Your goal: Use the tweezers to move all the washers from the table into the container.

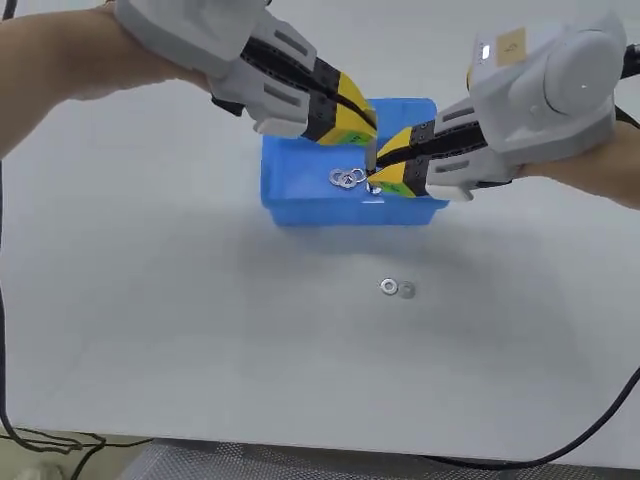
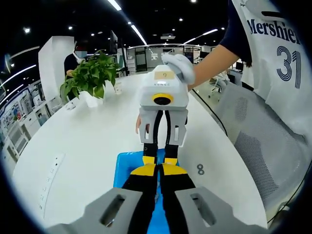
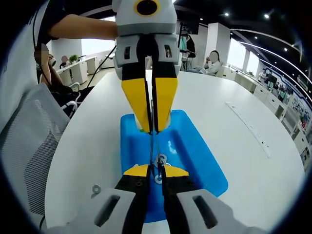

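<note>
Over the container (image 1: 340, 212), both claws meet on the tweezers (image 1: 371, 160): left claw (image 1: 358, 122) clamped on the upper end, right claw (image 1: 392, 170) clamped lower down, tips pointing down among the washers (image 1: 347, 178) already inside. Long axis runs claw to claw, near upright. A pair (image 1: 398, 288) lies on the table (image 1: 200, 330), side by side, on my side of the container and well apart from it. Judgement: next pick lies toward me, slightly right; right claw is nearer.

container (image 1: 290, 195): 1 | tweezers (image 1: 371, 158): 1 | washers inside (image 1: 346, 179): approx 3, overlapping | washers outside (image 1: 389, 287): 2
</note>
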Demonstrator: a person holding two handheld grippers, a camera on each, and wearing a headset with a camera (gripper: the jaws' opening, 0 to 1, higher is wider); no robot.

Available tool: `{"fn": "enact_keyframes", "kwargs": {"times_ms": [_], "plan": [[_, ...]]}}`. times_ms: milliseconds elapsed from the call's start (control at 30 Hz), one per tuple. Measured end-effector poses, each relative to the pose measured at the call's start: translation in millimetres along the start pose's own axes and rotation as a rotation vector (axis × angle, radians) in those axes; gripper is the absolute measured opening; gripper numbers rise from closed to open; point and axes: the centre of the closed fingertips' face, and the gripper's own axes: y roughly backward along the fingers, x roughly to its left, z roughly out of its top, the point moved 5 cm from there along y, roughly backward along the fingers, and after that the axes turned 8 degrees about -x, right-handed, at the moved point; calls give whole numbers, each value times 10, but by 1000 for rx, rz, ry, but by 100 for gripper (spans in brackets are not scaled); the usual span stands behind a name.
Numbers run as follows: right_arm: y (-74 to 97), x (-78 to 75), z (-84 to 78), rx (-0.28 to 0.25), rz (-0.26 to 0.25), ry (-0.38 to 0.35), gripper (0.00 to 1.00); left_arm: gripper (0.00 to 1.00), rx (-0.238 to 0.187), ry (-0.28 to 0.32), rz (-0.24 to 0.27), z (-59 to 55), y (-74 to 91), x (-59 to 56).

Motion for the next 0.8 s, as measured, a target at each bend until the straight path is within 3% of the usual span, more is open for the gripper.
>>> {"fn": "enact_keyframes", "kwargs": {"times_ms": [133,367,600,800], "plan": [[33,20,42,-10,-9,5,10,5,2,-22,-2,42,-9,-12],[146,74,185,-41,-47,33,11,5,0,-77,0,252,22,-113],[338,225,332,-84,-82,49,11,5,-14,-131,-5,495,68,-310],[464,415,329,-106,-109,28,11,5,-24,-133,-4,579,40,-487]]}}
